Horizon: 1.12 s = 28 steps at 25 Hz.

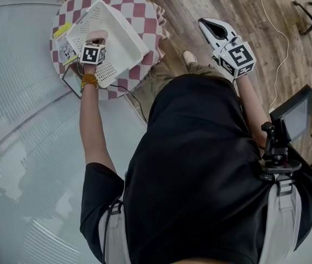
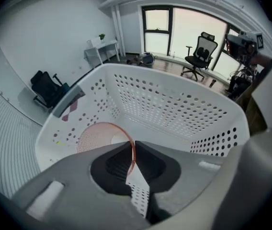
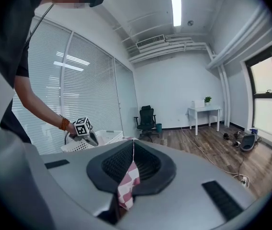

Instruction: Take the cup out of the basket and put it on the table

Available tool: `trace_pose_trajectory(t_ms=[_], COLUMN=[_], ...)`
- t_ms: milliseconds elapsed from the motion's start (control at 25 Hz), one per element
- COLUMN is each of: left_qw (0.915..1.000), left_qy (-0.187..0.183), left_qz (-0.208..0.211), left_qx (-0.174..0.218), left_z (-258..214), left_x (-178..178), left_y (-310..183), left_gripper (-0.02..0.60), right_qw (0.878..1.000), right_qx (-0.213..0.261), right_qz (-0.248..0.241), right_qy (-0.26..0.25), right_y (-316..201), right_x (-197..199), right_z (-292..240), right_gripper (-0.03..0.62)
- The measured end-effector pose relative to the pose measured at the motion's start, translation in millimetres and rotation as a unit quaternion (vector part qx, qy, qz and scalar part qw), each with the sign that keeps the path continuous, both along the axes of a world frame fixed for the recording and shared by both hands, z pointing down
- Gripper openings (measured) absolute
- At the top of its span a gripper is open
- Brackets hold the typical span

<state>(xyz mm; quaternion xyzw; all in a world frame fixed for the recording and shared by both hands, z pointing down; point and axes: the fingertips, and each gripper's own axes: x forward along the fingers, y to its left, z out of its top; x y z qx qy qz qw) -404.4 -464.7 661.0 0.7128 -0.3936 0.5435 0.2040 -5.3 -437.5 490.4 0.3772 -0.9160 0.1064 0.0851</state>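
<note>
A white perforated basket [image 1: 124, 33] stands on a round table [image 1: 140, 0] with a red and white checked cloth. Inside it lies a translucent pink cup [image 2: 100, 135], showing as a pink spot [image 1: 97, 35] under my left gripper [image 1: 96, 40]. In the left gripper view, that gripper [image 2: 131, 150] points steeply down into the basket [image 2: 174, 78], shut on the cup's thin rim. My right gripper [image 1: 209, 24] hangs over the wooden floor, well right of the table. Its jaws [image 3: 133, 142] meet with nothing held, and the basket [image 3: 105, 137] shows far off at the left.
Papers [image 1: 63, 44] and a dark flat item [image 1: 71, 82] lie at the table's left edge. A white cable [image 1: 277, 37] runs over the floor on the right, near a screen on a stand [image 1: 295, 115]. An office chair [image 2: 200, 52] and a white desk [image 3: 204, 112] stand further off.
</note>
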Motion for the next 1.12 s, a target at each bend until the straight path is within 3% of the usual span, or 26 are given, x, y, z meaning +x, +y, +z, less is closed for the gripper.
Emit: trace_pose_trajectory(t_ms=[240, 440, 520, 640, 760, 960, 1040, 1120], left_qw=[0.9959, 0.9823, 0.9683, 0.9395, 0.917, 0.8831, 0.8646, 0.8408], left_qy=[0.009, 0.036, 0.059, 0.105, 0.116, 0.096, 0.096, 0.118], left_qz=[-0.033, -0.073, -0.119, -0.171, -0.184, -0.191, -0.192, -0.193], left_qx=[0.084, 0.168, 0.211, 0.278, 0.335, 0.418, 0.454, 0.492], left_z=[-57.7, -117.5, -156.1, -201.7, -242.3, -314.7, -345.0, -371.9], left_x=[-12.0, -13.7, -25.6, -28.1, -25.8, -33.2, -34.8, -33.0], left_y=[-5.7, -14.1, -9.5, -12.4, -12.5, 6.6, 20.3, 33.7], left_gripper=[0.024, 0.025, 0.024, 0.025, 0.023, 0.023, 0.025, 0.023], right_qw=[0.999, 0.998, 0.995, 0.991, 0.988, 0.981, 0.978, 0.976], right_qx=[0.02, 0.038, 0.044, 0.055, 0.067, 0.078, 0.079, 0.081], right_qz=[-0.028, -0.059, -0.087, -0.119, -0.14, -0.176, -0.191, -0.204], right_qy=[0.005, 0.009, 0.004, 0.007, 0.008, 0.004, 0.001, -0.001], right_y=[-3.6, -21.9, -32.0, -40.9, -45.4, -49.1, -49.1, -50.1], right_x=[-9.4, -20.0, -36.5, -47.5, -56.4, -76.0, -83.9, -92.4], right_z=[-2.4, -5.8, -9.8, -22.0, -34.5, -48.9, -55.1, -61.4], right_gripper=[0.012, 0.012, 0.012, 0.012, 0.012, 0.012, 0.012, 0.012])
